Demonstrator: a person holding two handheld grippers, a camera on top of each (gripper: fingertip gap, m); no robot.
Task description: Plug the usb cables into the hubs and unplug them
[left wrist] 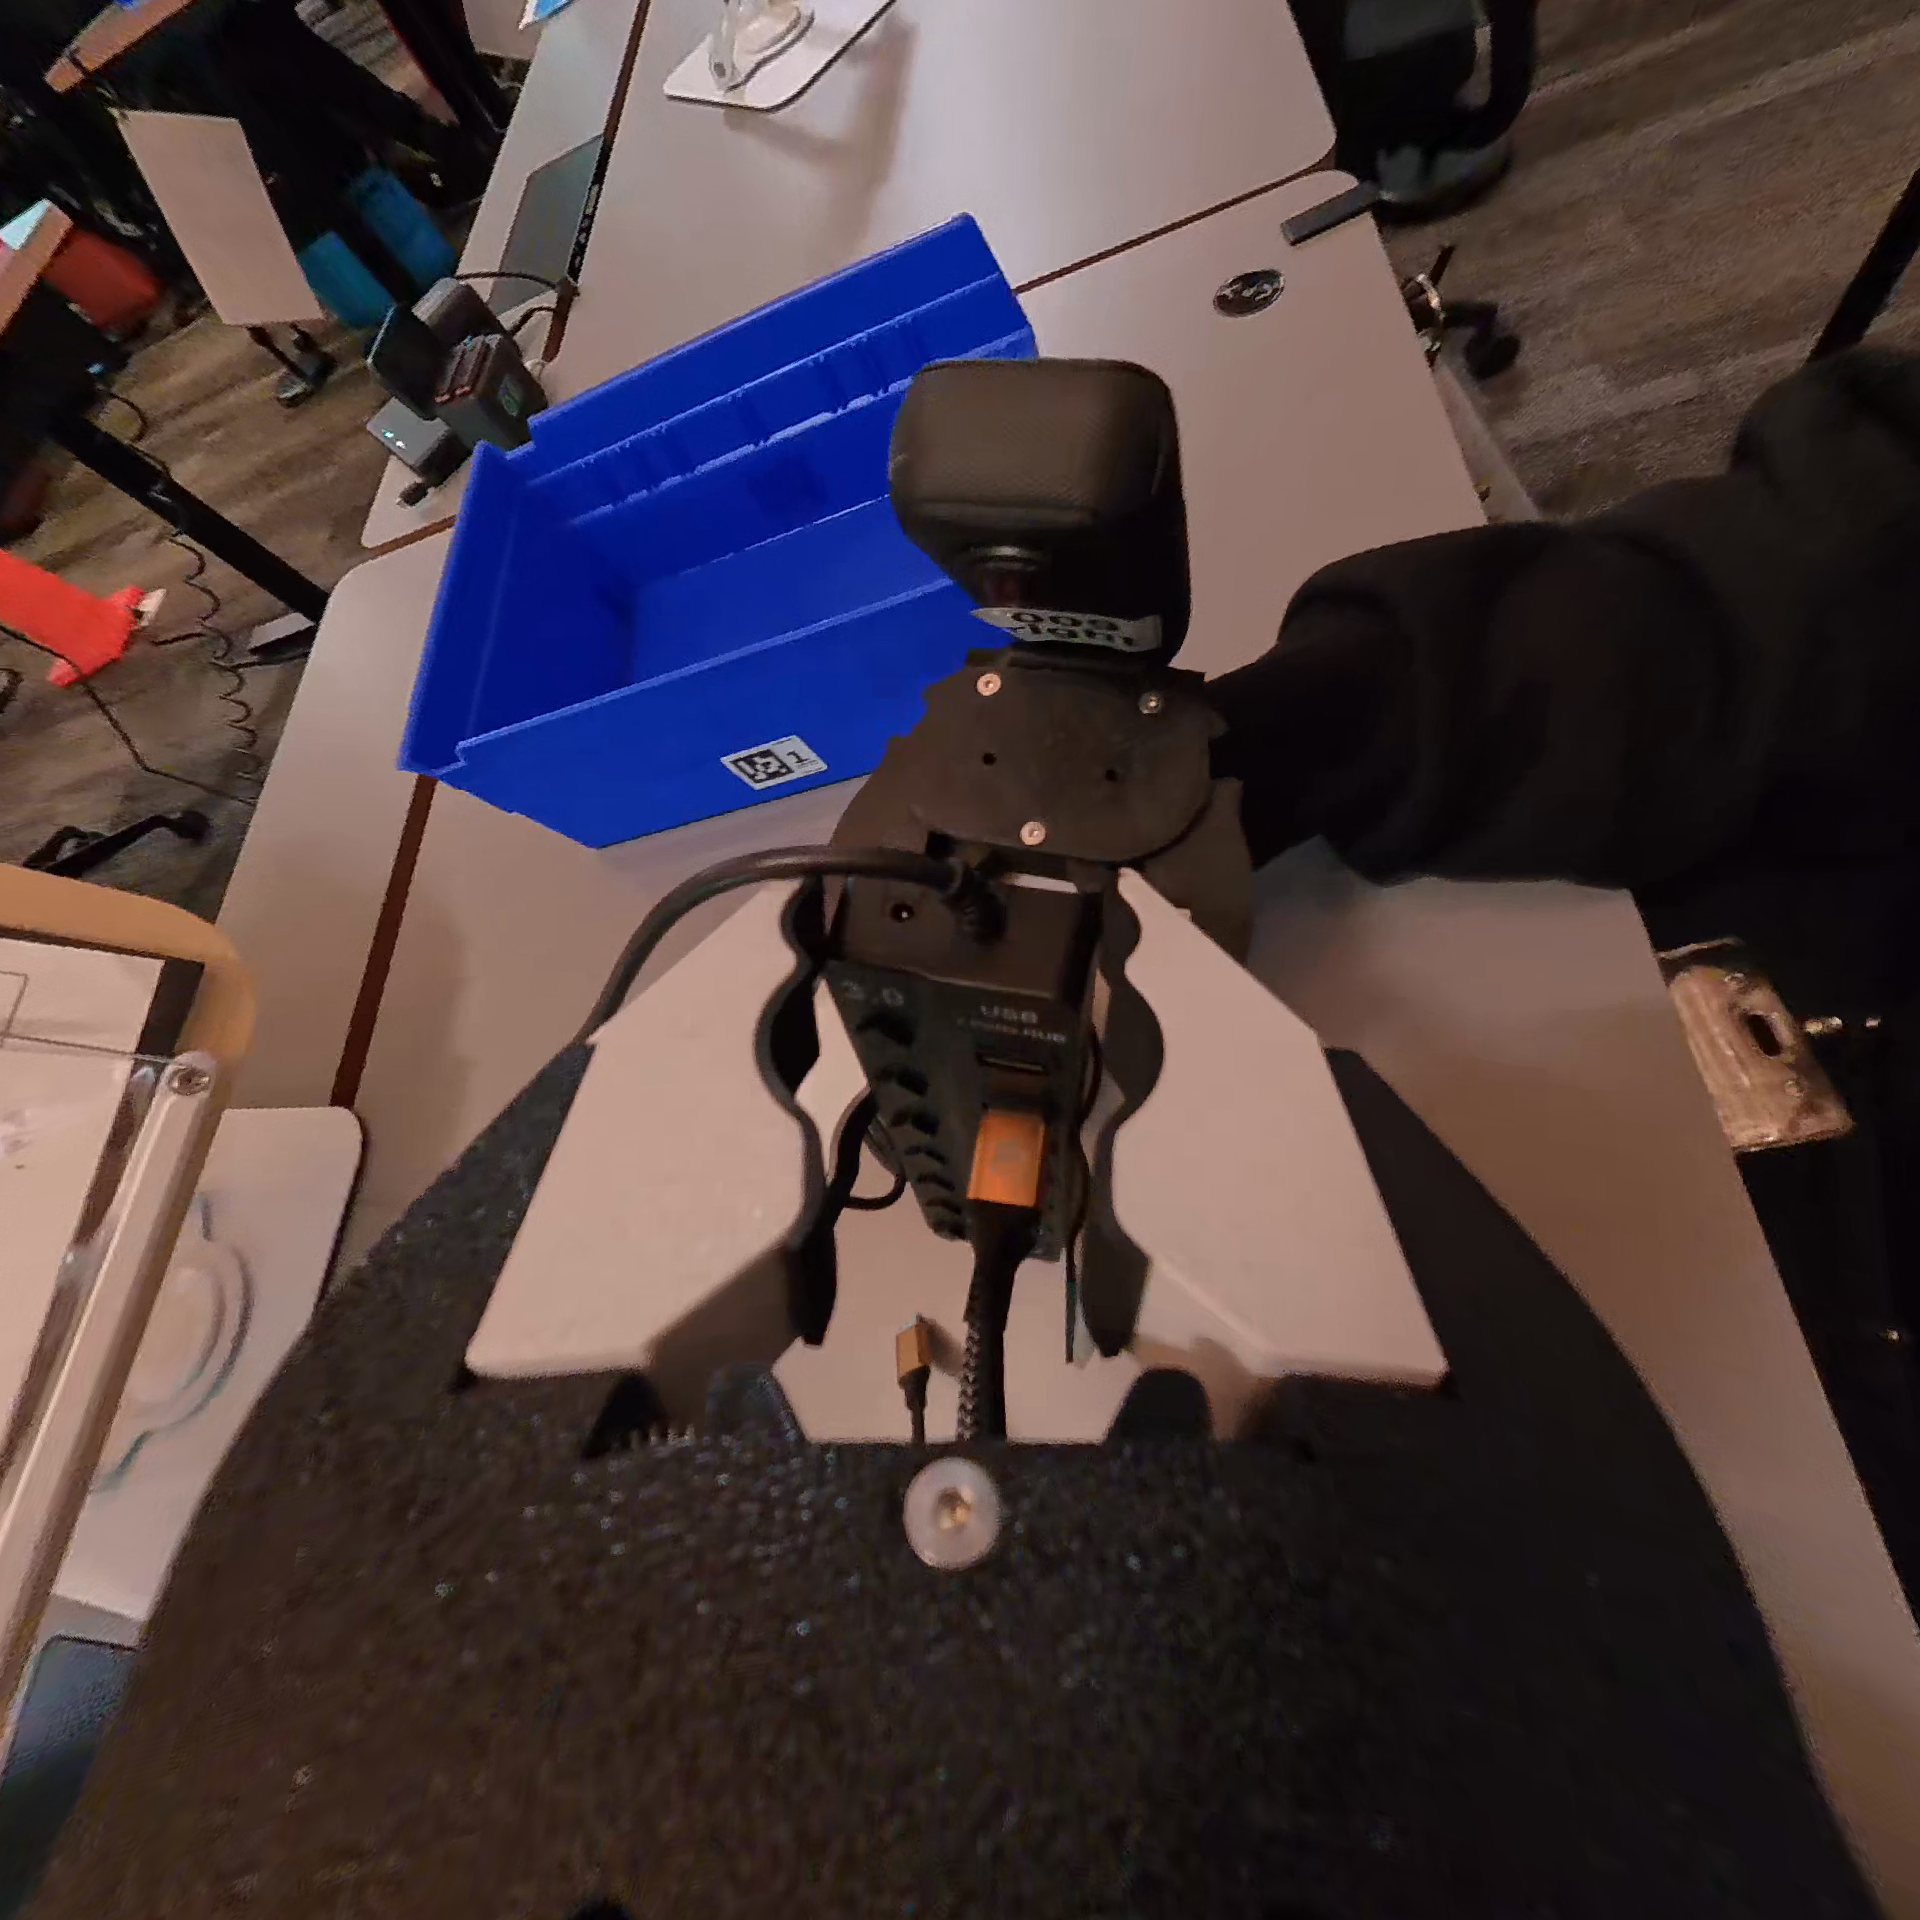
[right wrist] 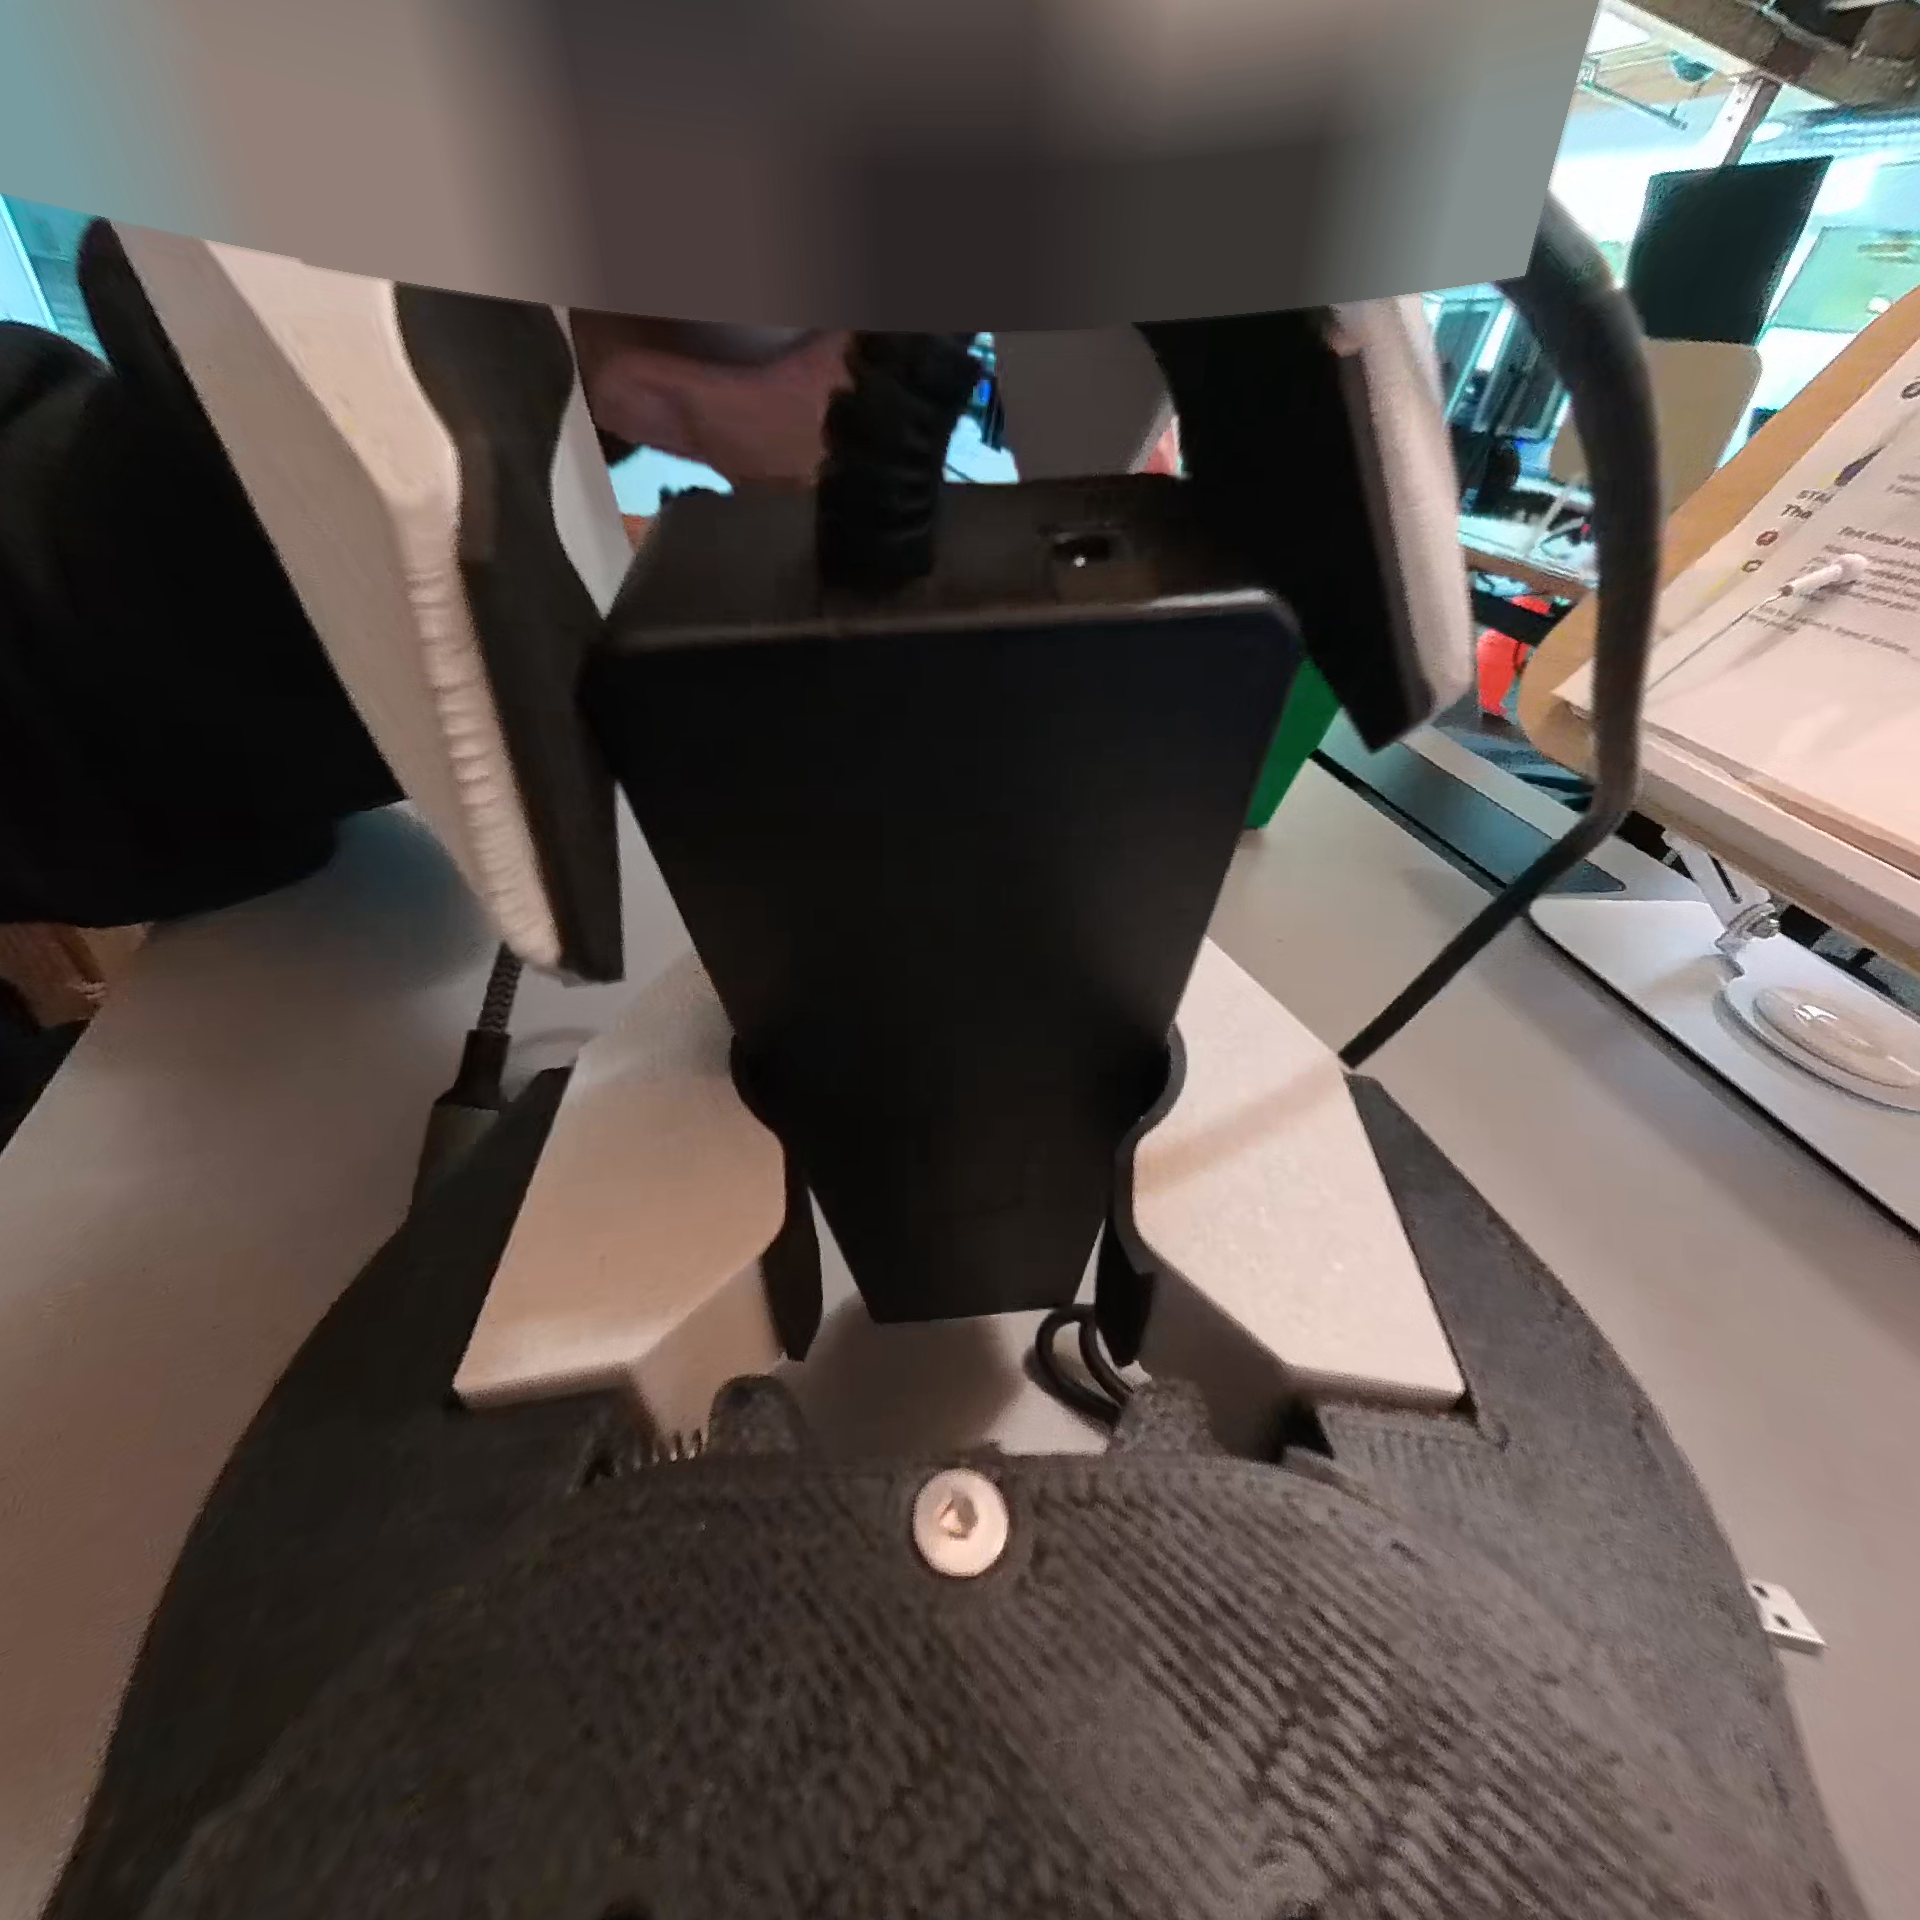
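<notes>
A black USB hub (left wrist: 935,987) is held tilted between both grippers, above the grey table (left wrist: 1299,312). An orange USB plug (left wrist: 1006,1153) sits in one of its ports, and its braided cable (left wrist: 982,1340) runs back toward my left gripper. A small orange connector (left wrist: 914,1351) hangs beside it. My left gripper (left wrist: 956,935) is open, with its fingers flanking the hub and a little slack on each side. My right gripper (right wrist: 961,1070) is shut on the hub (right wrist: 935,831), seen from its plain back. The left gripper (right wrist: 977,831) faces it. The hub's own black cable (right wrist: 1621,623) loops off to the side.
A blue bin (left wrist: 644,665) stands on the table behind the hub. A person's black sleeve (left wrist: 1558,675) reaches in from the right. Chargers (left wrist: 447,374) sit at the far left. Papers on a stand (right wrist: 1766,675) and a loose silver connector (right wrist: 1782,1621) lie near the right gripper.
</notes>
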